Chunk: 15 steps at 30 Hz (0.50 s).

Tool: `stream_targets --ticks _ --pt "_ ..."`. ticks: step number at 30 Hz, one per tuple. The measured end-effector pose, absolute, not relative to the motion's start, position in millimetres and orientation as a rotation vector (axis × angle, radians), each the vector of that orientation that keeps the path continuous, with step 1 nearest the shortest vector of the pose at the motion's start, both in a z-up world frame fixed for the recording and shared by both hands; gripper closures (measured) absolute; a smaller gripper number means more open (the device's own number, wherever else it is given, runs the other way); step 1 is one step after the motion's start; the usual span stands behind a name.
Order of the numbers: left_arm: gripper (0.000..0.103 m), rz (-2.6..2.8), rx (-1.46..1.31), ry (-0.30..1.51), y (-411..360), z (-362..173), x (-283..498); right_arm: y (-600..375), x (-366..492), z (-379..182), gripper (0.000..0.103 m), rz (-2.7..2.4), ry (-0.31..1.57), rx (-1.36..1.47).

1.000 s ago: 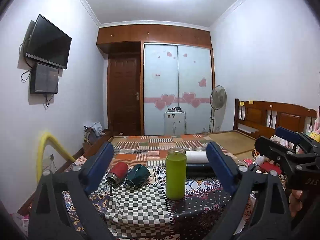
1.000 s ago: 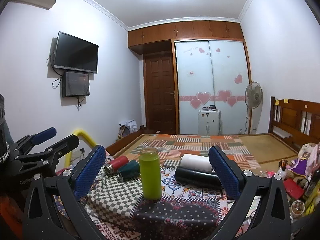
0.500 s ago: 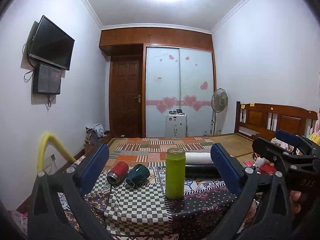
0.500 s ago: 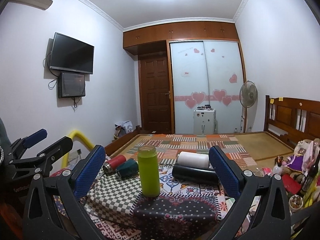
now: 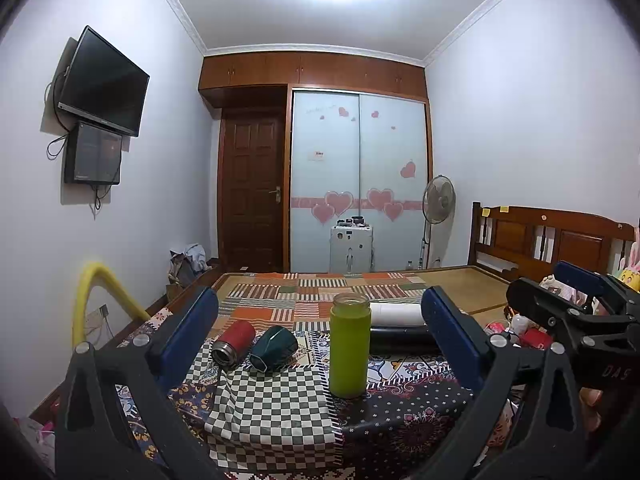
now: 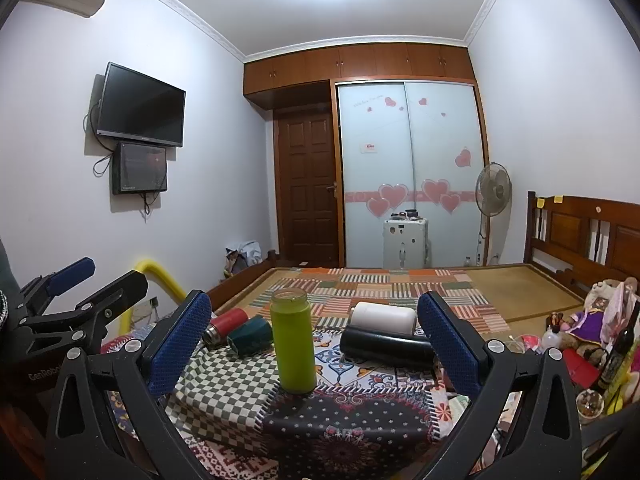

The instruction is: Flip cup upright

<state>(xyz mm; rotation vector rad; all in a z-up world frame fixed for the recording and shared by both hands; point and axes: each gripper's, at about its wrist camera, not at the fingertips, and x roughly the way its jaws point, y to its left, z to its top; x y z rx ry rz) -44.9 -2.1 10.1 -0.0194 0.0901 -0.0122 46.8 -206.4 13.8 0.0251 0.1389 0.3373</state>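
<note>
Cups and flasks are laid out on a cloth-covered counter (image 5: 276, 412) at the foot of a bed. A green bottle (image 5: 349, 346) is stood upright near the middle of the counter, while a red flask (image 5: 234, 340) and a dark green cup (image 5: 274, 348) are laid on their sides, touching or nearly so, toward the far left corner. A white cup (image 6: 382, 317) and a black flask (image 6: 386, 346) are laid on their sides toward the far right edge. Which lying vessel is meant to be righted cannot be told; the dark green cup seems likeliest.

Both tools are held level and back from the near edge, pointed across the counter, apparently so that the whole layout is kept in view before a reach is begun. The left gripper (image 5: 320, 336) is shown with its fingers spread wide and nothing held between them; the right gripper (image 6: 314, 338) is likewise spread wide and empty. No vessel is touched.
</note>
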Motion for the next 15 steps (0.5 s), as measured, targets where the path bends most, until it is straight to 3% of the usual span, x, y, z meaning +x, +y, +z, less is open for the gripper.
stream_targets --ticks 15 --pt "0.000 -0.012 -0.032 0.103 -0.6 7.8 -41.3 -208.3 47.0 14.7 0.000 0.332 0.146 0.024"
